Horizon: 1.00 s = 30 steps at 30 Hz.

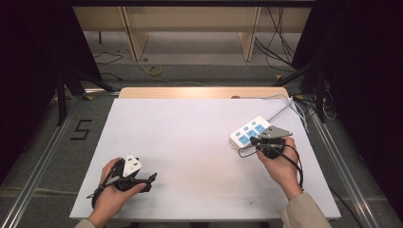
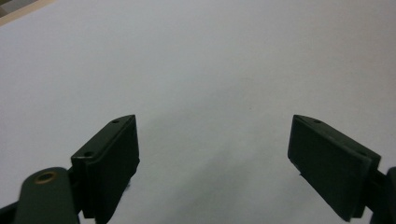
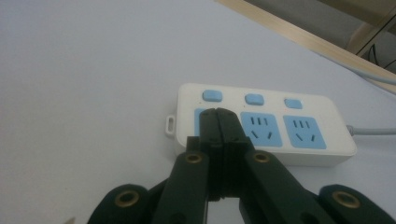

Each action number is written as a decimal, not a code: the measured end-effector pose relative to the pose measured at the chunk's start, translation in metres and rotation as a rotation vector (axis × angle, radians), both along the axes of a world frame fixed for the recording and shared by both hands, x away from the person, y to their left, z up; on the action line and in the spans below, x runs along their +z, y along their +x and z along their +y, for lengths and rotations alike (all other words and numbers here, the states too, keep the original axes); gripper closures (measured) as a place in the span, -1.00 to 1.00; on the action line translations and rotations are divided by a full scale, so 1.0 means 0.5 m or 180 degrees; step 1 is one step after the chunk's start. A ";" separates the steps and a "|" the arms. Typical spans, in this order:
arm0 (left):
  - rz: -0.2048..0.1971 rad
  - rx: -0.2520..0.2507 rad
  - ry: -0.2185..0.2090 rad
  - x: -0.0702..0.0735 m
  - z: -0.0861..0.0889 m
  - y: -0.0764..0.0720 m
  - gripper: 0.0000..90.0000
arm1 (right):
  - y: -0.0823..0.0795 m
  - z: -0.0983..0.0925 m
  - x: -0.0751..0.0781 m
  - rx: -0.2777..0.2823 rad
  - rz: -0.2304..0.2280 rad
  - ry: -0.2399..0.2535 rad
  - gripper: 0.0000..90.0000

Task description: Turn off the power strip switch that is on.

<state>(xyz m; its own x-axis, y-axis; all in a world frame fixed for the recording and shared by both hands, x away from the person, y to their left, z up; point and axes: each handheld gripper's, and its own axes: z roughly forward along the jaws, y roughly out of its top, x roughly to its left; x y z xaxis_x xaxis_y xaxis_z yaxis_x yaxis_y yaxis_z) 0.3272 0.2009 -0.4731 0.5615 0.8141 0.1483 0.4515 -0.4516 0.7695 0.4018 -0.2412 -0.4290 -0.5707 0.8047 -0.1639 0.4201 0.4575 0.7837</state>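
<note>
A white power strip point(image 1: 248, 131) with blue sockets and blue buttons lies on the right side of the white table point(image 1: 190, 152), its grey cord point(image 1: 284, 107) running off toward the back right. My right gripper point(image 1: 255, 141) is shut, and its tips rest over the nearest blue socket. In the right gripper view the closed jaws point(image 3: 218, 116) cover that first socket of the power strip point(image 3: 299, 140), with nothing seen between them. My left gripper point(image 1: 150, 182) lies low at the front left, held in a hand, jaws wide open over bare table point(image 2: 215, 154).
The table's wooden back edge point(image 1: 199, 92) shows beyond the white sheet. Floor cables point(image 1: 285, 52) and wooden frame legs point(image 1: 134, 38) stand behind the table. A "5" mark point(image 1: 81, 129) is on the floor at left. Metal rails run along both sides.
</note>
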 end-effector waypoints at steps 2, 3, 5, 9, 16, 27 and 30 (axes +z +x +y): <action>0.0002 -0.0001 -0.0004 -0.001 -0.001 0.000 -0.64 | 0.004 -0.001 0.001 -0.0009 0.0004 -0.0005 1.00; 0.0011 -0.0005 0.0003 0.000 -0.001 0.000 -0.64 | 0.006 -0.001 0.001 -0.0024 0.0001 0.0001 1.00; 0.0017 -0.0008 0.0001 -0.001 -0.001 0.000 -0.64 | 0.009 -0.002 0.002 -0.0032 0.0004 0.0005 1.00; 0.0020 -0.0009 0.0000 -0.001 -0.002 -0.001 -0.64 | 0.015 -0.004 0.003 -0.0053 0.0018 0.0001 1.00; 0.0028 -0.0026 0.0015 -0.002 -0.003 -0.001 -0.63 | 0.025 -0.013 0.010 -0.0107 0.0004 -0.0001 1.00; 0.0024 -0.0031 0.0021 -0.002 -0.004 -0.002 -0.63 | 0.043 -0.021 0.013 -0.0156 0.0022 -0.0056 1.00; 0.0023 -0.0028 0.0019 -0.002 -0.004 -0.002 -0.63 | 0.049 -0.024 0.013 -0.0166 0.0042 -0.0075 1.00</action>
